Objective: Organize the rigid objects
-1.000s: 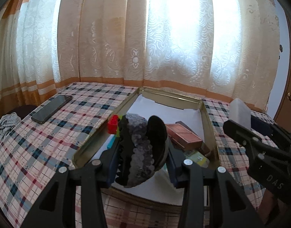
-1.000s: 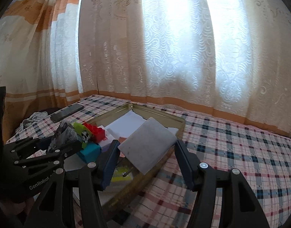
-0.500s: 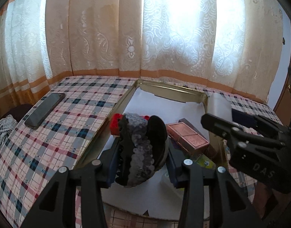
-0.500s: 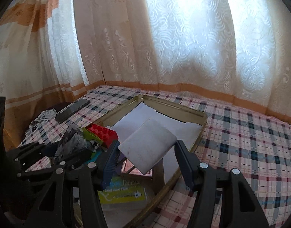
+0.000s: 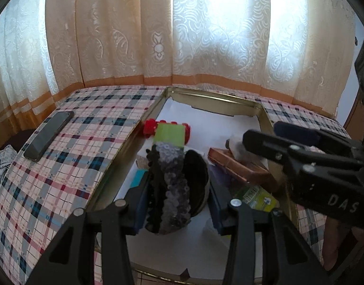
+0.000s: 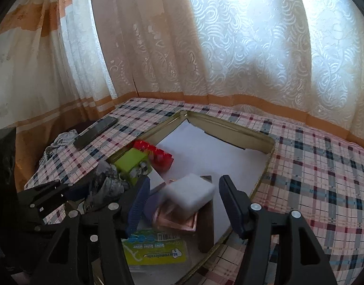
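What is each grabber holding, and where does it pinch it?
The left gripper pinches a round black lid with a grey sequin band by its two sides. The right gripper holds nothing: the white foam block sits loose between its open fingers.

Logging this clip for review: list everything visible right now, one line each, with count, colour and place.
Tray: one, gold metal, white paper lining, on the table.
Tablecloth: one, pink-blue plaid.
Phone: one, black, on the cloth left of the tray.
Toy bricks: red and lime green, tray's left side.
White block: one, blurred, lying on the copper box between the right fingers.
Copper box: one, in the tray.
Green-labelled packet: one, tray's near end.
Curtains: cream lace, orange band, behind.
Sequinned pouch: one, grey-black, gripped.
Left gripper: shut on the pouch.
Right gripper: open.
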